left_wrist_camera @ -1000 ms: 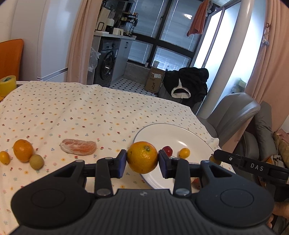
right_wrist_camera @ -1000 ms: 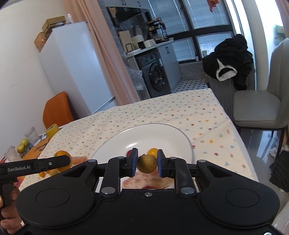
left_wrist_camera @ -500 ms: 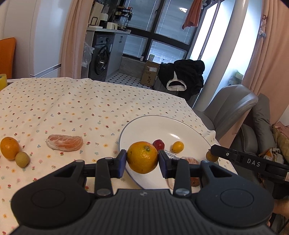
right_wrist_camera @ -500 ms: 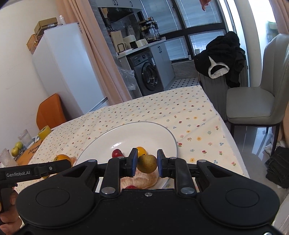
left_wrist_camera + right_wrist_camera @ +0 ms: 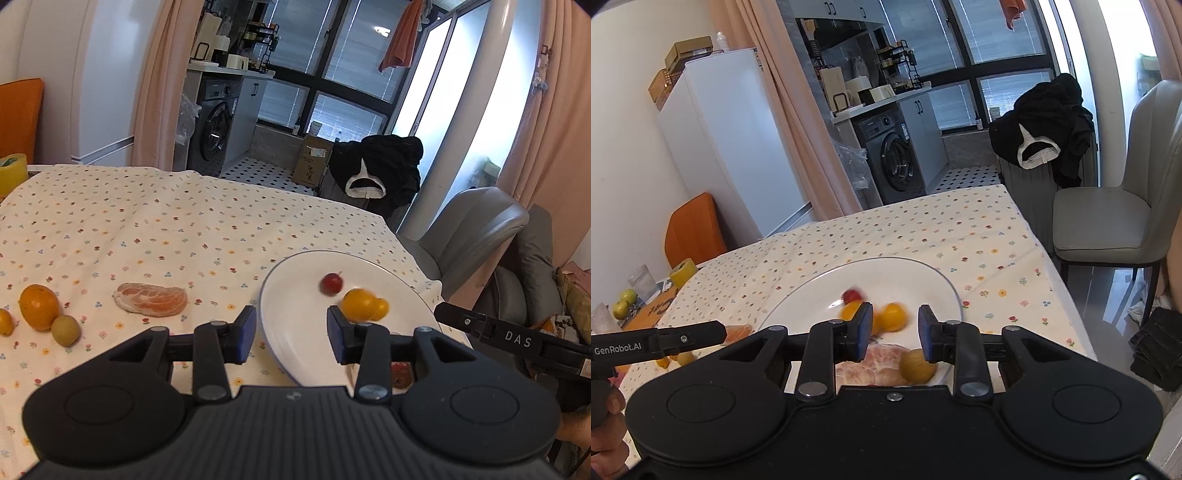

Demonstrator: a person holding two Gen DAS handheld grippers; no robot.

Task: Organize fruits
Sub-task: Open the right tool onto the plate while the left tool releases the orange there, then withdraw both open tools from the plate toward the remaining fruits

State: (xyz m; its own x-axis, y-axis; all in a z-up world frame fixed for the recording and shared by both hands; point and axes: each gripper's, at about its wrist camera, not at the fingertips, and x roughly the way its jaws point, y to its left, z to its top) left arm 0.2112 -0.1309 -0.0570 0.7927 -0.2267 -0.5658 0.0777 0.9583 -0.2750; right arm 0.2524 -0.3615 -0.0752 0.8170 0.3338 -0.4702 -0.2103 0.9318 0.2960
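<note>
On the bench: plate (image 5: 280,332) near its right edge.
Left tongs (image 5: 291,332): wide apart, empty.
Right tongs (image 5: 892,330): wide apart, empty.
Plate: blurred orange (image 5: 357,304), small yellow fruit (image 5: 380,308), red fruit (image 5: 331,283).
Right view only: peeled segment (image 5: 871,367) and brownish fruit (image 5: 916,365), probably on the plate's near rim.
Left view only: loose orange (image 5: 38,306) and segment (image 5: 151,300) on cloth.

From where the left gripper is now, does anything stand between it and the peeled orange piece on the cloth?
Nothing visible does. The left gripper is open and empty, and the peeled orange piece lies to its left with only bare tablecloth between. The whole orange and small green fruit sit further left, out of the way.
</note>
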